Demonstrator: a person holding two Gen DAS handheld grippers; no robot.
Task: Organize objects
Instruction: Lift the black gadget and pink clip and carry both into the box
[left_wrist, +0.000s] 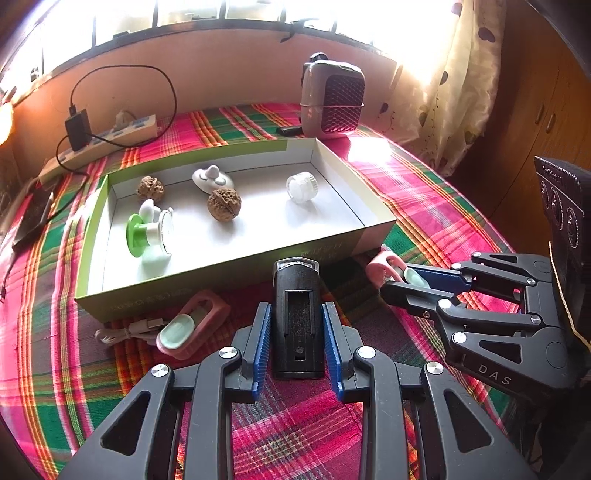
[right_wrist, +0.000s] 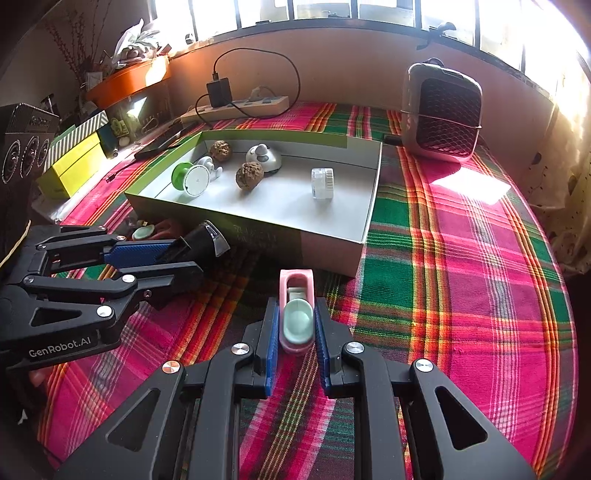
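Note:
My left gripper is shut on a black torch-like light, whose clear lens points at the near wall of the shallow cardboard box. In the right wrist view my right gripper is shut on a pink holder with a mint insert, just above the plaid cloth in front of the box. A second pink-and-mint holder lies on the cloth left of the light. The box holds two walnuts, a green-and-white spool, a white jar and a white figurine.
A grey fan heater stands behind the box on the right. A power strip with a black charger lies along the back wall, a phone at the left. A beige cable rests near the box's front corner. Yellow boxes stack at the far left.

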